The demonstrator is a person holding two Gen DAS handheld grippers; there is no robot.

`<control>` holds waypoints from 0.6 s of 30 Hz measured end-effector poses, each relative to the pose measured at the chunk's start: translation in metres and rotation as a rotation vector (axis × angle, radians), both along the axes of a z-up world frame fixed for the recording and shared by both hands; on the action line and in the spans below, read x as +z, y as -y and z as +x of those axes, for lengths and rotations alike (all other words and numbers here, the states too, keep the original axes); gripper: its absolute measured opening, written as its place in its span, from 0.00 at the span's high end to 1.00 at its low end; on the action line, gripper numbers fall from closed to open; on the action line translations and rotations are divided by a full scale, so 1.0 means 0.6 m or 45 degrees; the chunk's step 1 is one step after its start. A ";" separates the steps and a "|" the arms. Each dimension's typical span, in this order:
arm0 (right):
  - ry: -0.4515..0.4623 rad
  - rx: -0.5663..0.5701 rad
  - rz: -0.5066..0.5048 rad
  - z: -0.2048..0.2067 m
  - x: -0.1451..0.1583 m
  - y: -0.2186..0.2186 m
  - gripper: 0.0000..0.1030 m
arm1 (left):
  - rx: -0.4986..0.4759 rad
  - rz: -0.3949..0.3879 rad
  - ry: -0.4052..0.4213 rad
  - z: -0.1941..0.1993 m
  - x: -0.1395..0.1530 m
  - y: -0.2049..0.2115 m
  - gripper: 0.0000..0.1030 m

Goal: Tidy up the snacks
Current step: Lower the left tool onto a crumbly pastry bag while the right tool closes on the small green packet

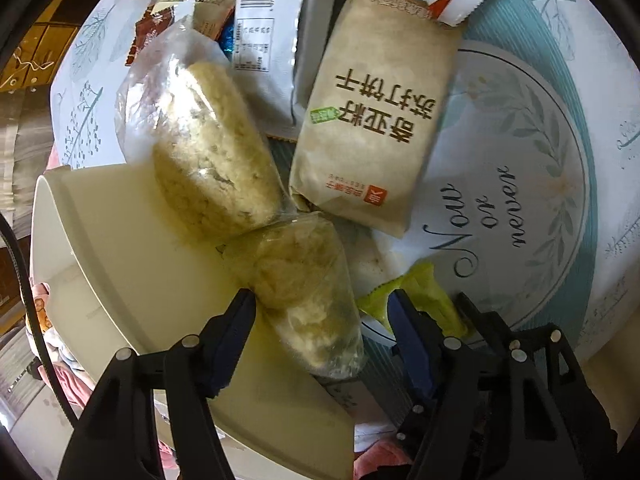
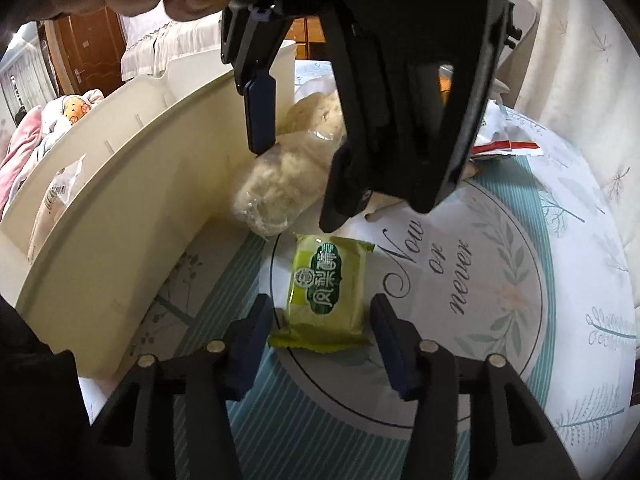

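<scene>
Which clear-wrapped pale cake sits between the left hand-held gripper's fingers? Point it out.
The lower clear-wrapped pale cake, lying between the left hand-held gripper fingers beside the cream bin. The other clear-wrapped cake lies farther up, against the brown paper cracker pack.

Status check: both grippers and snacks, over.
Left gripper open astride clear-wrapped rice cake pack. Right gripper open around green pastry packet, pads not touching. White organizer bin close alongside.
</scene>
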State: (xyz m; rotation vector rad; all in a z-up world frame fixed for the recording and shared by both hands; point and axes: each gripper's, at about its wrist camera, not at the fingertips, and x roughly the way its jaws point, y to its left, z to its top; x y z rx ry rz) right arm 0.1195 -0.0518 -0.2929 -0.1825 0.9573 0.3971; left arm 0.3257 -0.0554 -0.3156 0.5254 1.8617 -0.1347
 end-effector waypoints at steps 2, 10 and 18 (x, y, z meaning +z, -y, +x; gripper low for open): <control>-0.004 -0.001 -0.004 0.007 -0.002 0.000 0.58 | 0.004 -0.009 0.004 0.002 0.000 0.002 0.35; -0.051 -0.043 -0.020 -0.001 0.004 0.026 0.63 | -0.020 0.022 0.059 0.005 -0.008 0.017 0.36; -0.103 -0.159 -0.008 -0.015 0.017 0.074 0.63 | -0.001 0.063 0.139 0.008 -0.008 0.015 0.64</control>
